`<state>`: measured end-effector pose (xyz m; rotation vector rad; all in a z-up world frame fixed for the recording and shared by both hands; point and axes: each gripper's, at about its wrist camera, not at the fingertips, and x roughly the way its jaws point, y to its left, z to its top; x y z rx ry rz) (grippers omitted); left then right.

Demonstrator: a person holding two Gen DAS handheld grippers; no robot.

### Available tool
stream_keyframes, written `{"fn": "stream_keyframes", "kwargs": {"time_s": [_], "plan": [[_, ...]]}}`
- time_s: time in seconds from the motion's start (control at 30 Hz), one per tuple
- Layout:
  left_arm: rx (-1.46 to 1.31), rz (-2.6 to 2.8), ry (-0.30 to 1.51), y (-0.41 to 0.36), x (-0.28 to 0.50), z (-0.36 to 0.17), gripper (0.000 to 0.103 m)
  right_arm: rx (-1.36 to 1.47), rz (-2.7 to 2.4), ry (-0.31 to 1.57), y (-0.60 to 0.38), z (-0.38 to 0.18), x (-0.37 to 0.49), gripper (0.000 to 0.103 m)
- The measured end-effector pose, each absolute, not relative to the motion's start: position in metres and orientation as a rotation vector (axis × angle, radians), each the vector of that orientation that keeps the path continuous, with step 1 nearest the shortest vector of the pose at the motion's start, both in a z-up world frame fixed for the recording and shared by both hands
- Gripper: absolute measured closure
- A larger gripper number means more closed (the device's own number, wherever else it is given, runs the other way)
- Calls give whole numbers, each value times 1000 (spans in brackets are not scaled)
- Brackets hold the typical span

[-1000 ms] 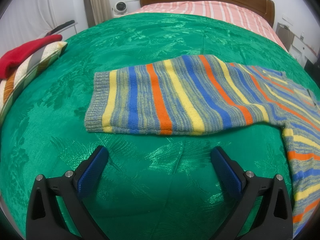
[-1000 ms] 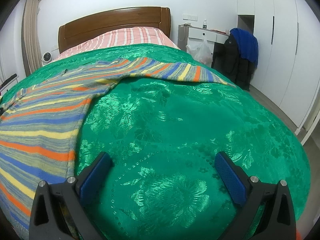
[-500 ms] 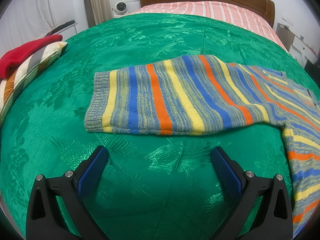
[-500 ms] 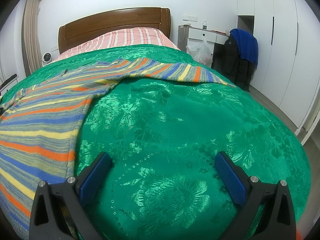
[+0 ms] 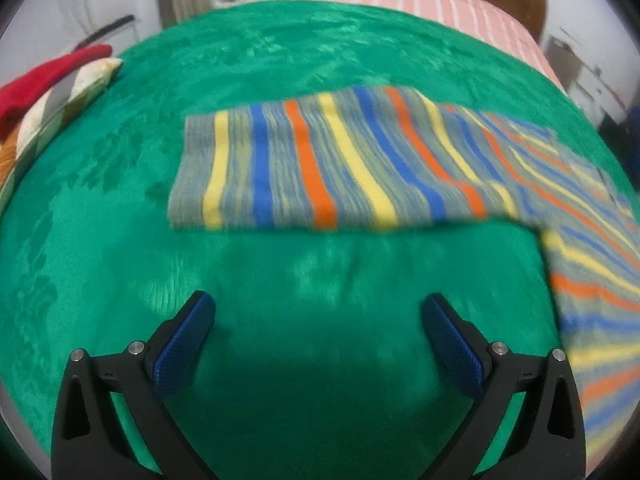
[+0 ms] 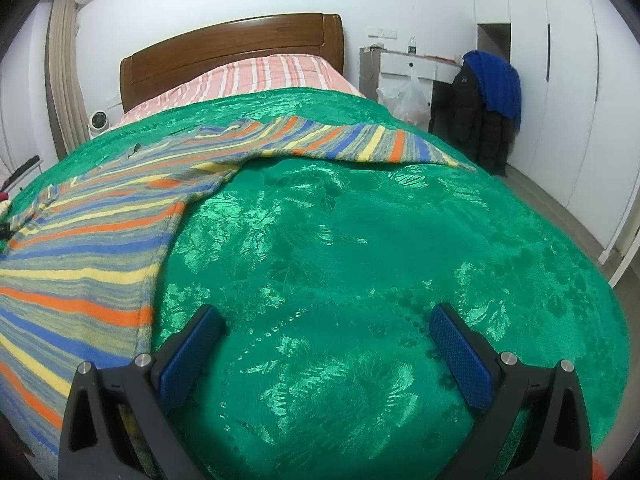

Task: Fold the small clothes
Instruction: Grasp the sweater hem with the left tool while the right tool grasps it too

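Striped sweater (image 5: 344,160) is spread flat on the green bedspread (image 5: 280,60), one sleeve stretched out toward the left claw (image 5: 318,316). Left view is pretty blurry. Both the left and right claw (image 6: 326,328) hang wide open over bare bedspread, gripping nothing.

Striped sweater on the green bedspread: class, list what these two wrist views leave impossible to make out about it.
1. Lower hem of the striped sweater: cut off by the frame edge in both views.
2. Knit texture: smeared by motion blur in the left wrist view.
3. Right sleeve cuff: drops over the green bedspread edge in the right wrist view.
4. Dark neckline mark: too small to identify.
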<state>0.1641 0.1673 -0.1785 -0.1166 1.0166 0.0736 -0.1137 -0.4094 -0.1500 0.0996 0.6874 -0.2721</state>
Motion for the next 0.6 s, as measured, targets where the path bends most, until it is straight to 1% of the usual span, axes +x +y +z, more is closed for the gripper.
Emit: {"fn": "stream_keyframes", "kwargs": {"time_s": [0.07,0.17,0.23,0.3,0.33,0.37,0.4,0.43,0.47,0.53,0.57,0.6], "plan": [[-139,11,1034,166,139,-168,2,138,-209,737,-418,-140,-112,0],[-184,-224,1006,156,78,-142,2,213,-77,784,-431,-112,-114,1],[-132,-351,1008,137,36,-133,2,206,54,855,-427,-94,-115,1],[-55,-394,1036,119,8,-136,2,185,223,955,-411,-86,-118,1],[-24,-402,1057,111,-3,-141,2,175,295,1005,-401,-87,-121,5],[-8,-411,1092,103,-13,-150,7,163,355,1057,-389,-91,-125,12],[-8,-422,1125,98,-18,-158,20,158,386,1098,-382,-96,-127,16],[-10,-442,1162,93,-21,-168,28,165,406,1136,-376,-104,-129,26],[-5,-452,1185,88,-23,-175,39,183,419,1174,-371,-114,-131,33],[19,-439,1189,82,-26,-183,39,183,406,1202,-365,-128,-131,37],[36,-435,1184,78,-27,-183,41,174,383,1203,-362,-134,-129,45],[58,-444,1184,74,-29,-182,54,180,369,1210,-360,-139,-127,51]]}}
